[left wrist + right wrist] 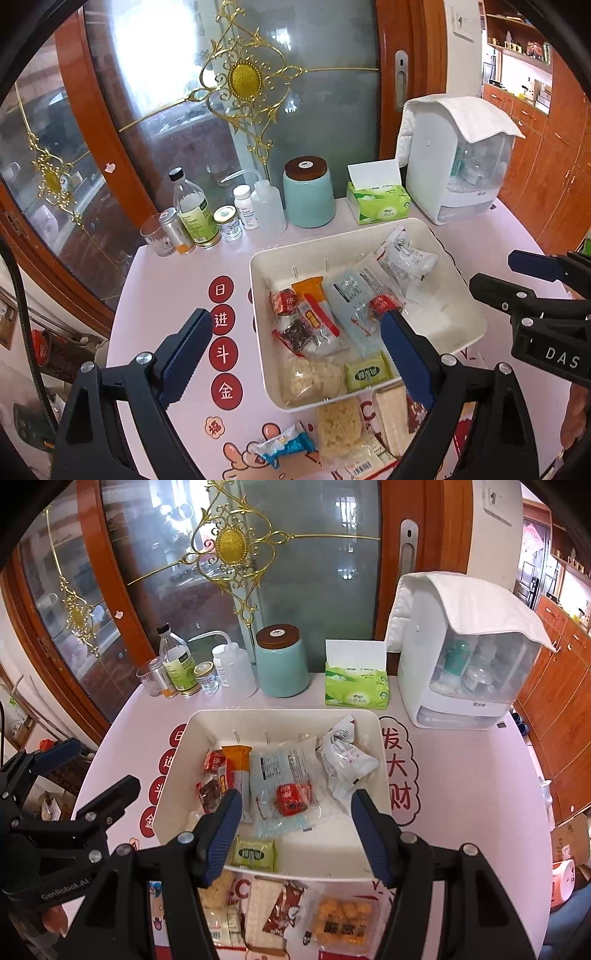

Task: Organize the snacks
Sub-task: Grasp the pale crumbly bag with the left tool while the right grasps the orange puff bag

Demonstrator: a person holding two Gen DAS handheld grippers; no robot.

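Tongs on both my hands stand apart, empty, over the tray (384,775); the orange puff packet (345,925) lies loose on the surface (461,794), nearest my right tongs (295,830), just below them, long axis crosswise.

Setting: a home, dining or living area. Beyond the jaws stands a wood-framed glass door (258,572) with gilt scrollwork. Against it, on a pink table (461,775) printed with red good-luck characters: a teal lidded jar (282,661), a green tissue box (356,688), medicine-type bottles (181,668). Right of the jaws, a white countertop cabinet (469,661) under a cloth; wooden cupboards (561,686) farther right.
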